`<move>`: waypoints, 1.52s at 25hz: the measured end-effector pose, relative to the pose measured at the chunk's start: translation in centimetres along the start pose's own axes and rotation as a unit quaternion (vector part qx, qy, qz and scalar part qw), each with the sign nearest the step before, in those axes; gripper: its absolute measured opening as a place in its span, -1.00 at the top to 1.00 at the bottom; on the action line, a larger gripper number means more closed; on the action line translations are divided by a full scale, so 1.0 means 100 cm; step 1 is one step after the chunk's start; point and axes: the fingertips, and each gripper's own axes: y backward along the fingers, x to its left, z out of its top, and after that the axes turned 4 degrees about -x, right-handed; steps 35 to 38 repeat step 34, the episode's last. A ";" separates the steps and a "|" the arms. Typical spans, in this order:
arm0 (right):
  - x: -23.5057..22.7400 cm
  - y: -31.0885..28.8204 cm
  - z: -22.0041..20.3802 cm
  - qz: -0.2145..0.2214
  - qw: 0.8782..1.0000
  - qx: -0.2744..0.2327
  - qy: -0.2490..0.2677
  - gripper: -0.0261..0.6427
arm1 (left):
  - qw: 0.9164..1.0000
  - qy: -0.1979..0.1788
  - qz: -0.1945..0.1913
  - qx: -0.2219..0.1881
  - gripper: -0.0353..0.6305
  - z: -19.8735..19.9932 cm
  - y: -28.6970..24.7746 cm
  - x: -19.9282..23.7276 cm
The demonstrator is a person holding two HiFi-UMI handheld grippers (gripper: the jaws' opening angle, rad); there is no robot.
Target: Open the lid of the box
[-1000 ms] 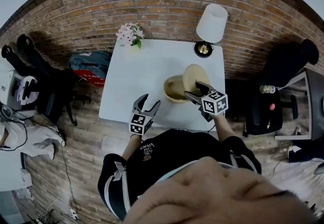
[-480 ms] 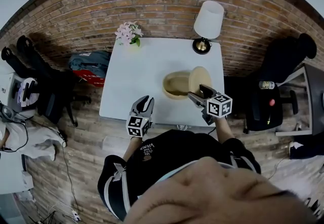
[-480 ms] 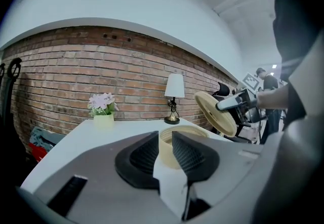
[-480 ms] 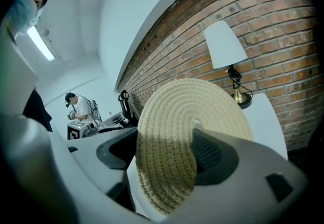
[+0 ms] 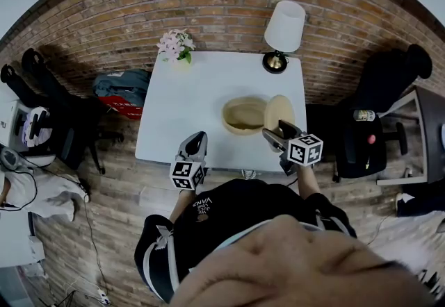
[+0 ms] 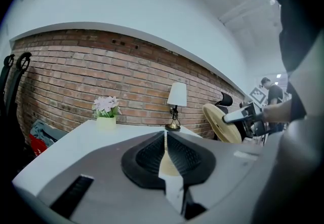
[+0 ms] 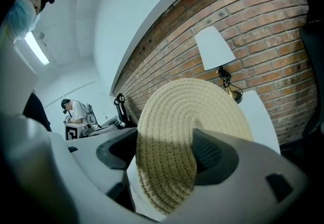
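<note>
The worktop (image 5: 188,111) carries a lamp (image 5: 284,29) at its far right corner and a flower pot (image 5: 178,48) on the far edge, near the far left corner. The box (image 5: 243,116) sits in the right half, nearer the right edge than the left and between the middle and the near edge. The lid (image 5: 279,112) stands on edge just right of the box, clamped between the jaws of the right claw (image 5: 274,129), which reaches in over the near edge by the near right corner. A bag (image 5: 124,89) lies on the floor (image 5: 122,180) off the left edge; a chair (image 5: 363,149) stands off the right edge.
</note>
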 end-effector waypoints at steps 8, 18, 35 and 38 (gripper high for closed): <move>0.003 0.010 -0.005 -0.009 1.000 -0.007 -0.008 -0.04 | 1.000 0.020 -0.008 -0.006 0.82 0.005 0.006 -0.003; 0.005 0.010 -0.015 -0.013 1.000 0.001 -0.008 -0.04 | 1.000 0.020 -0.010 -0.007 0.85 0.003 0.008 -0.002; 0.008 0.007 -0.009 -0.009 1.000 0.003 -0.001 -0.04 | 0.999 0.025 -0.022 -0.007 0.86 0.006 0.005 -0.006; 0.008 0.007 -0.009 -0.009 1.000 0.003 -0.001 -0.04 | 0.999 0.025 -0.022 -0.007 0.86 0.006 0.005 -0.006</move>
